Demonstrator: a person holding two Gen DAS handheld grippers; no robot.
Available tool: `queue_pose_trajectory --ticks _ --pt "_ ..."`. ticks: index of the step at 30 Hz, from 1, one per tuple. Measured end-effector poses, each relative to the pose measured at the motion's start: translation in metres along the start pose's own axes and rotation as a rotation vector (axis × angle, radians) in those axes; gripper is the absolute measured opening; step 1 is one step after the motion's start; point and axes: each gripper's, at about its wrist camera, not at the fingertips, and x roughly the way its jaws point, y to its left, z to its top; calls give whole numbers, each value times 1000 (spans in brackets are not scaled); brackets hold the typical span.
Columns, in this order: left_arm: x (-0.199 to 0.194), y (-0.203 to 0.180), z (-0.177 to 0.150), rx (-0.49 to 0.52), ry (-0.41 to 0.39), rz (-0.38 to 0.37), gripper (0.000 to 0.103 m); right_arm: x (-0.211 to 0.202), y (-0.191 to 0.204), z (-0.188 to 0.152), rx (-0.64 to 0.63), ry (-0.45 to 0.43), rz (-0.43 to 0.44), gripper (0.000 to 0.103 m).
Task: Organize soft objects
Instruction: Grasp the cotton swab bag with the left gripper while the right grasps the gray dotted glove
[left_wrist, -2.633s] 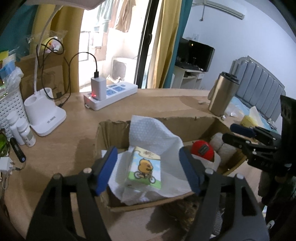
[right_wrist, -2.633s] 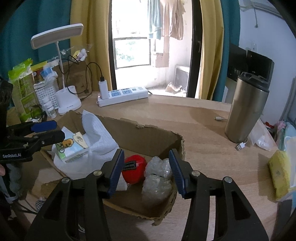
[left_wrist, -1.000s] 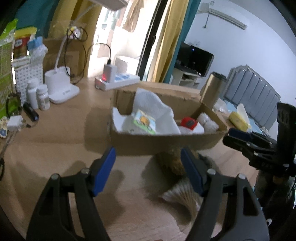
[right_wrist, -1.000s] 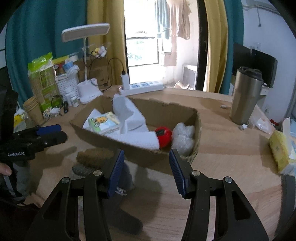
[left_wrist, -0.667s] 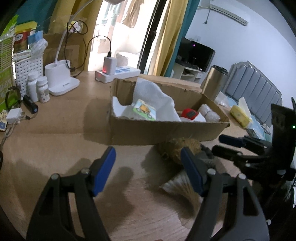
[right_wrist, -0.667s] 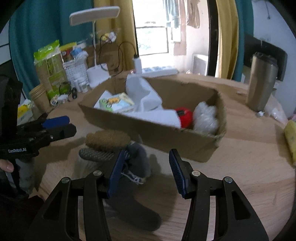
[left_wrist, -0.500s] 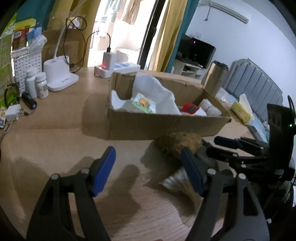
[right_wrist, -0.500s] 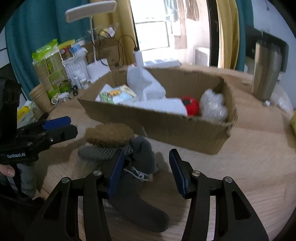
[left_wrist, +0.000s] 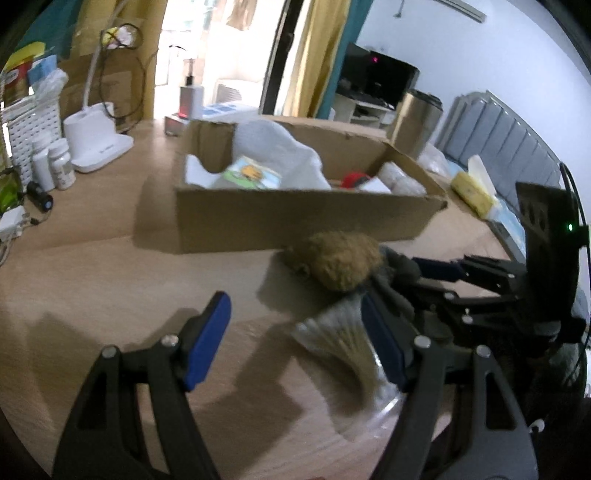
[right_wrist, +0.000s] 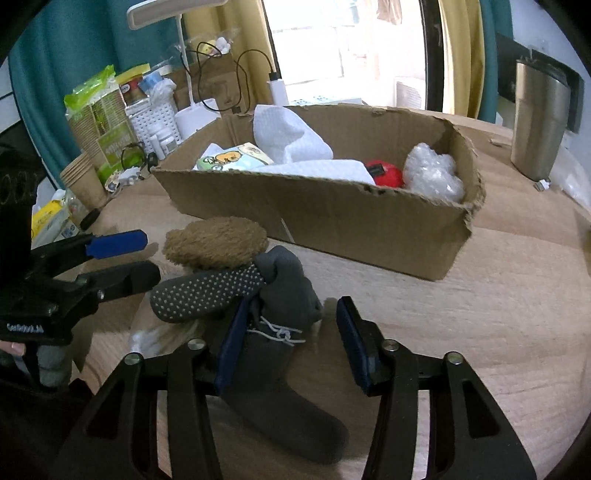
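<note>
Nearest to the right wrist camera, the right gripper (right_wrist: 291, 338) is hanging low over the wooden table (right_wrist: 480, 314) with its blue-padded jaws spread apart, and a dark grey sock (right_wrist: 280, 369) is lying between and beneath them, not clamped. A second grey sock with a dotted sole (right_wrist: 207, 291) is lying across it, and a brown fuzzy plush (right_wrist: 216, 242) is resting on top of that sock, just in front of the cardboard box (right_wrist: 332, 218). To the left in that view, the left gripper (right_wrist: 122, 254) is pointing toward the plush with its jaws parted and holding nothing; from its own camera the left gripper (left_wrist: 295, 339) is showing the same wide gap over bare table, with the plush (left_wrist: 338, 260) ahead and the right gripper (left_wrist: 443, 273) reaching in from the right. Inside the box, a white cloth (right_wrist: 291, 142), a cartoon-printed tissue pack (right_wrist: 232, 157), a red ball (right_wrist: 384, 173) and a wad of bubble wrap (right_wrist: 432, 177) are sitting side by side. Farther back, a steel tumbler (right_wrist: 541, 118) is standing upright on the right, and a white desk lamp (left_wrist: 98, 144) and a power strip (left_wrist: 221, 110) are standing behind the box near the window.
</note>
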Motion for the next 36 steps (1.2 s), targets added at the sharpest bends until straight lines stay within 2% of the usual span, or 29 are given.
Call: queue_pose_trajectory --ticks 1,7,12,21,28,36 --pt "1 -4 -2 8 11 -7 74 -1 -1 -2 -3 0 -3 39" --pt "6 -18 -4 48 46 -10 74 -12 -17 -12 21 -24 -10 34" --pt "10 -26 -4 64 72 -10 74 -25 -31 -20 42 -65 -24 33" --pt "15 -55 -5 155 110 -22 74 -48 -56 -29 92 -127 -57 32" --pt "29 -58 -11 179 189 7 74 -56 -76 -38 139 -142 -89 32" --pt "34 -65 -15 227 197 33 74 -51 -77 -40 150 -130 -90 33"
